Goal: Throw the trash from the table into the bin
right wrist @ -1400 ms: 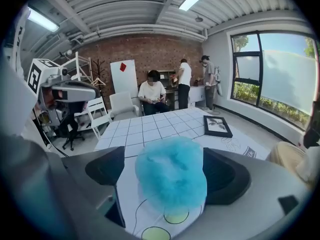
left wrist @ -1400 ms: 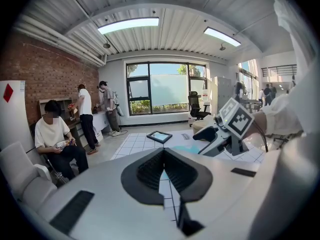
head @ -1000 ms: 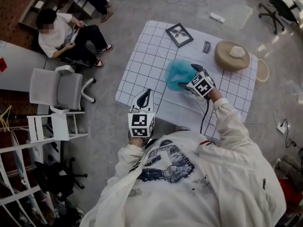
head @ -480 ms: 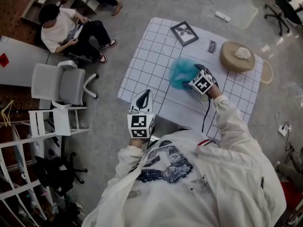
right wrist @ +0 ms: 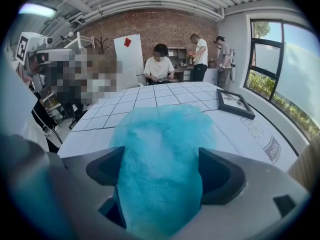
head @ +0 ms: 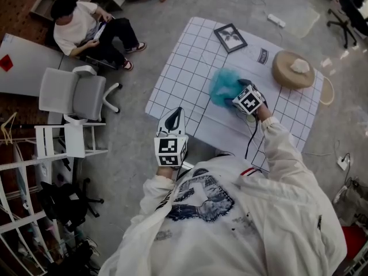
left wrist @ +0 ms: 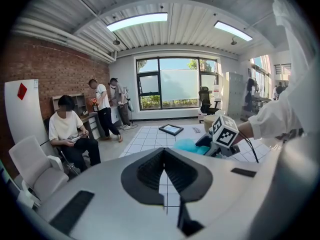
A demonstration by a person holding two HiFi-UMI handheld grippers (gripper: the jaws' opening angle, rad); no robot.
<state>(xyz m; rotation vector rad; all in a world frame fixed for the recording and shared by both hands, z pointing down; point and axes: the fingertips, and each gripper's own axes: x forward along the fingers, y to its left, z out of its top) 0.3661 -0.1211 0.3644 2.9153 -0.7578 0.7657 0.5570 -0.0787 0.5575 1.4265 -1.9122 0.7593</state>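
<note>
**Teal wad gripped at mid-table; left gripper idle**

The table, under a white sheet ruled in a grid, carried all the items noted. A round tan disc sat near its far right corner with a crumpled white piece on top. The trash, a fluffy teal wad, lay about the middle of the table, spreading forward from the right gripper. That gripper's fingers were clenched on the wad's near end, which filled the gap between them. The left gripper was held at the table's near left edge, well apart from the wad, with its fingers pressed together at the tips on nothing. A dark picture frame lay flat near the far edge.
</note>
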